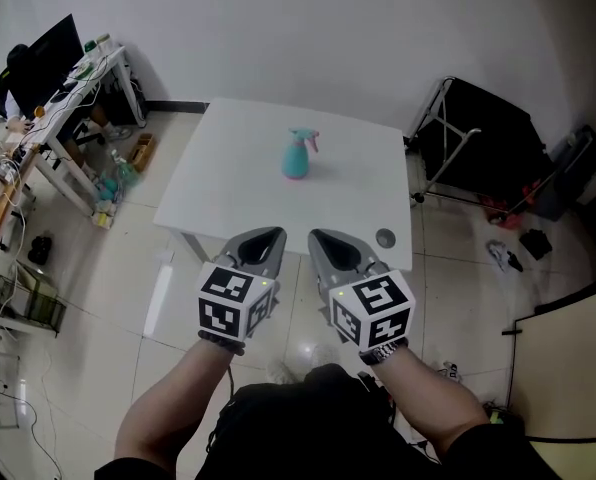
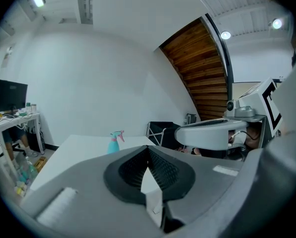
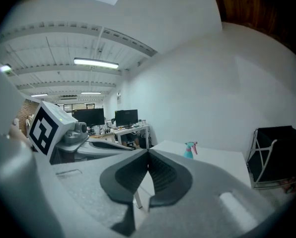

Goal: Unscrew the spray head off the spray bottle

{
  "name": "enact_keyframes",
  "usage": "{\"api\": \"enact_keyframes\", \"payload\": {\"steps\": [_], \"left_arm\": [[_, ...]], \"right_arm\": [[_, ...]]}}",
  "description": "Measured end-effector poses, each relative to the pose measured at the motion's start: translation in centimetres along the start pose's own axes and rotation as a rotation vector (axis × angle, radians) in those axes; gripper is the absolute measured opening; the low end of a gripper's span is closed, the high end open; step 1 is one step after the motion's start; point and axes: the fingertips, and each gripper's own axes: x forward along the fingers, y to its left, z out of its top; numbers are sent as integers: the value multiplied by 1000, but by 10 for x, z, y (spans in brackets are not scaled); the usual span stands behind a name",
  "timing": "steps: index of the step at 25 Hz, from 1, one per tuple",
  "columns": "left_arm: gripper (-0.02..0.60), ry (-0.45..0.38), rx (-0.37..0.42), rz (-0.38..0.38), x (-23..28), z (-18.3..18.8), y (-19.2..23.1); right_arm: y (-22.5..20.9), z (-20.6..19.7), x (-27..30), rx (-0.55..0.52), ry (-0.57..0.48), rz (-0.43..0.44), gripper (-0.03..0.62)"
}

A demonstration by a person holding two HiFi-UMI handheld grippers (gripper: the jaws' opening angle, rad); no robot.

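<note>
A teal spray bottle (image 1: 297, 157) with a pink trigger head stands upright near the middle of the white table (image 1: 228, 188). It also shows small and far off in the left gripper view as the bottle (image 2: 113, 143) and in the right gripper view as the bottle (image 3: 189, 150). My left gripper (image 1: 265, 236) and right gripper (image 1: 323, 238) are held side by side at the table's near edge, well short of the bottle. Both are shut with nothing between the jaws. The left gripper's tips (image 2: 148, 148) and the right gripper's tips (image 3: 148, 152) meet.
A small dark round disc (image 1: 385, 237) lies at the table's near right corner. A cluttered desk with a monitor (image 1: 48, 58) stands to the left. A black folding rack (image 1: 478, 138) stands right of the table. Shoes and loose items lie on the tiled floor at right.
</note>
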Motion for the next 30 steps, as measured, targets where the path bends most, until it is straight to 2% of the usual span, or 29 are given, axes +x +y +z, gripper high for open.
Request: {"api": "enact_keyframes", "payload": {"steps": [13, 30], "left_arm": [[12, 9, -18, 33, 13, 0, 22], [12, 56, -24, 69, 74, 3, 34]], "right_arm": [[-11, 5, 21, -4, 5, 19, -9], [-66, 5, 49, 32, 21, 56, -9]]}}
